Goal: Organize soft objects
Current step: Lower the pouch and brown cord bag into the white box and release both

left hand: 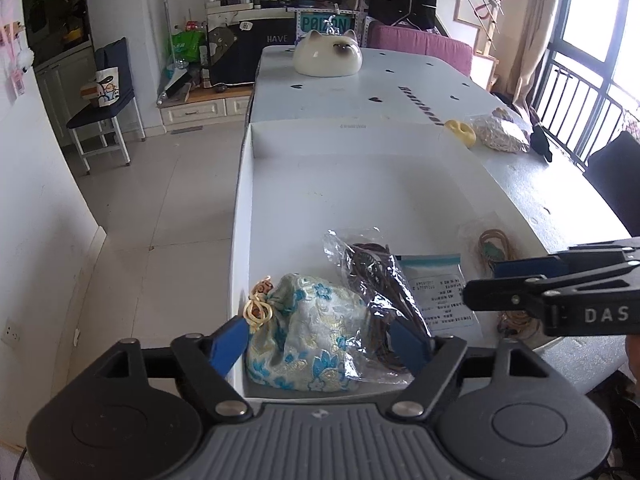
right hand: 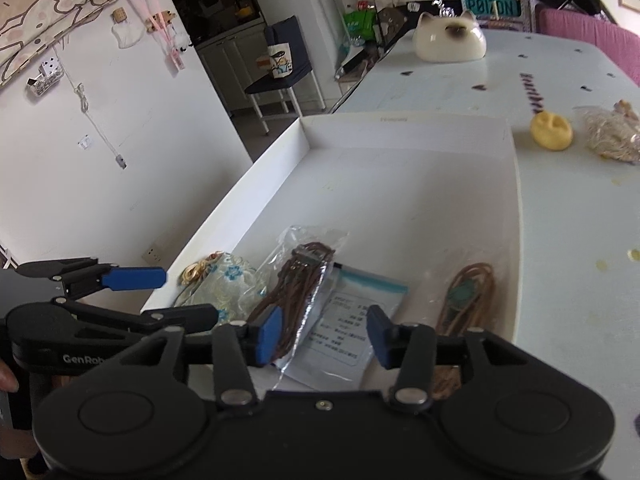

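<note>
A blue-and-white floral drawstring pouch (left hand: pixel 308 336) (right hand: pixel 228 280) lies in the near corner of a shallow white tray (left hand: pixel 250 184) (right hand: pixel 280 148). My left gripper (left hand: pixel 319 344) (right hand: pixel 160 296) is open around it, one blue pad on each side, not squeezing. Leaning on the pouch is a clear bag of brown cord (left hand: pixel 372 276) (right hand: pixel 300 280). Beside that lies a zip bag with a printed label (left hand: pixel 436 284) (right hand: pixel 352 320). My right gripper (right hand: pixel 324 338) (left hand: pixel 482 282) hovers open over the label bag, holding nothing. A bag of tan cord (left hand: pixel 492 244) (right hand: pixel 468 292) lies further right.
On the white table (left hand: pixel 360 92) beyond the tray sit a yellow soft toy (left hand: pixel 460 130) (right hand: pixel 551 131), a bag of beige fibres (left hand: pixel 500 132) (right hand: pixel 612 136) and a cat-shaped white dish (left hand: pixel 328 54) (right hand: pixel 450 38). The floor drops off left of the tray.
</note>
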Motion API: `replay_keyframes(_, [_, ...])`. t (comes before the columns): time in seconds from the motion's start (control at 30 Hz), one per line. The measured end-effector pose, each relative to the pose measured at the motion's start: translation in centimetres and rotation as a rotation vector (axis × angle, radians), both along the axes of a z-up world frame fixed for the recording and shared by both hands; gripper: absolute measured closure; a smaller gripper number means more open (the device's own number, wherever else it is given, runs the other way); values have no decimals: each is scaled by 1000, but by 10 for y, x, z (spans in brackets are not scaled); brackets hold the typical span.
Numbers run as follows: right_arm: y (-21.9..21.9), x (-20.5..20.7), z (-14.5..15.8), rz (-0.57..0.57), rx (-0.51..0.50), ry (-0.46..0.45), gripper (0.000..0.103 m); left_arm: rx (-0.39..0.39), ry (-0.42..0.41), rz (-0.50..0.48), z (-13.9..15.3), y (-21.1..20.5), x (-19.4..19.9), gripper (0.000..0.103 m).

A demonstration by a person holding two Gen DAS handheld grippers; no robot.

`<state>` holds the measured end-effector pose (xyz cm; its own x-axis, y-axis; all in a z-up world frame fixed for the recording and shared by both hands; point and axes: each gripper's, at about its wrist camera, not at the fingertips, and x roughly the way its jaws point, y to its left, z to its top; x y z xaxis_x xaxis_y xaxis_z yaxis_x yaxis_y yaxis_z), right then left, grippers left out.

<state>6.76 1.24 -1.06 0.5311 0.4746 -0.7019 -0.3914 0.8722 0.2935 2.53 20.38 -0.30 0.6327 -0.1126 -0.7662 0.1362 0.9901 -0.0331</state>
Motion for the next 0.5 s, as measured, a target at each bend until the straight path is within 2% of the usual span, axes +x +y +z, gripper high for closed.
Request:
replay_keyframes(0.07, [-2, -2, 2, -9, -7, -15, 47, -2, 0, 10, 1, 1, -1, 16])
replay_keyframes(0.13, [-6, -5, 5, -20, -13, -27, 35, -9, 3, 22, 2, 3, -2, 11])
replay_keyframes(0.2, [-8, -9, 8, -20, -18, -48, 28, -10, 3, 31, 3, 4, -3, 7])
replay_keyframes(0.37, [-15, -17, 15, -36, -49, -91, 15, -2, 2, 46, 5, 4, -5, 1])
replay_keyframes(0.5, [-22, -22, 18, -56, -58, -109, 3, 7, -1, 53, 8, 4, -7, 0])
